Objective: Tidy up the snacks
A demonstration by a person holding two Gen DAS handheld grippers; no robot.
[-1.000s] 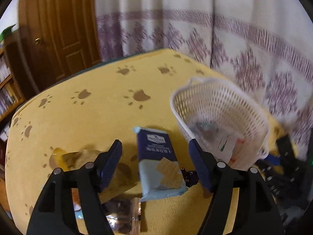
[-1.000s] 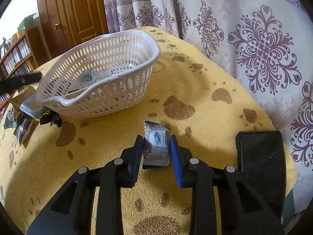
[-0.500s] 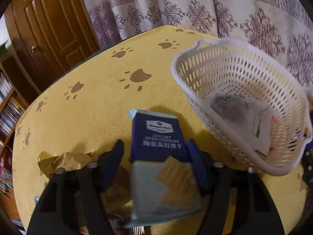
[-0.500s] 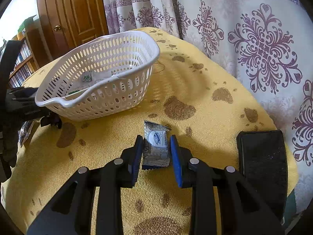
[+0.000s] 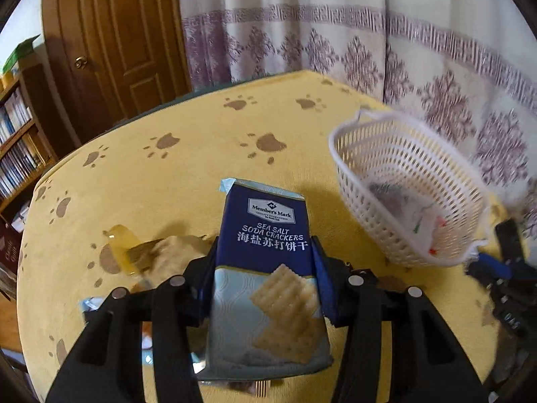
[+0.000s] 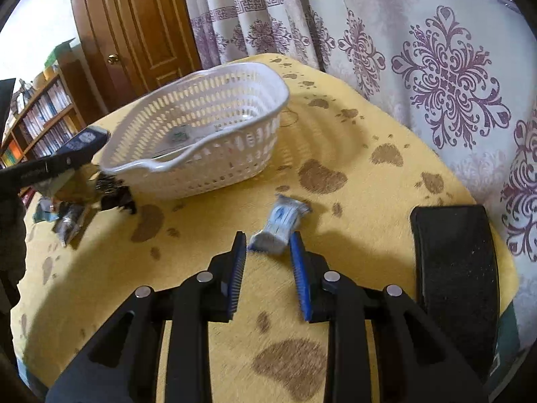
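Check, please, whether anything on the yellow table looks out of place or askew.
Two things stand out. A small packet lies alone and skewed on the table, apart from the basket. Loose wrappers sit in an untidy heap by the basket's left end rather than inside it.

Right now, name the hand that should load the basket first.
Left. The left gripper's jaws have just been closing on the cracker pack, lifted beside the basket; the right gripper's small packet lies on the cloth.
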